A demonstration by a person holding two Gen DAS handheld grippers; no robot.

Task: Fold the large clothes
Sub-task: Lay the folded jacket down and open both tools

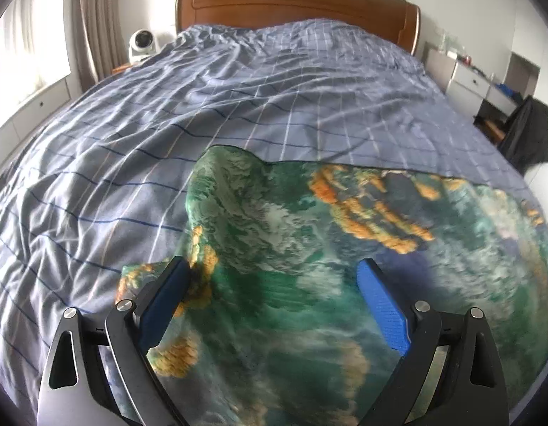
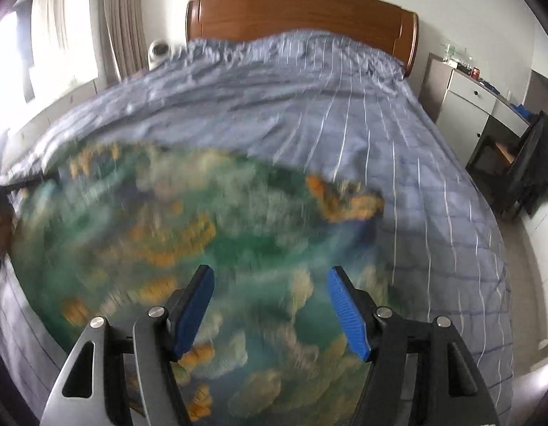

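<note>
A large green garment with orange and blue patches (image 1: pixel 309 248) lies spread on the near part of the bed; it also shows, blurred, in the right wrist view (image 2: pixel 174 241). Its left edge is humped up in a fold (image 1: pixel 224 177). My left gripper (image 1: pixel 274 277) is open above the garment near that left edge, with nothing between its blue pads (image 1: pixel 380 309). My right gripper (image 2: pixel 270 284) is open over the garment's right part, also empty.
The bed has a blue checked, wrinkled duvet (image 1: pixel 203 99) and a wooden headboard (image 1: pixel 291 3). A white round device (image 1: pixel 142 44) sits left of the headboard by curtains. White drawers (image 2: pixel 465 103) and a dark chair (image 2: pixel 533 163) stand at the right.
</note>
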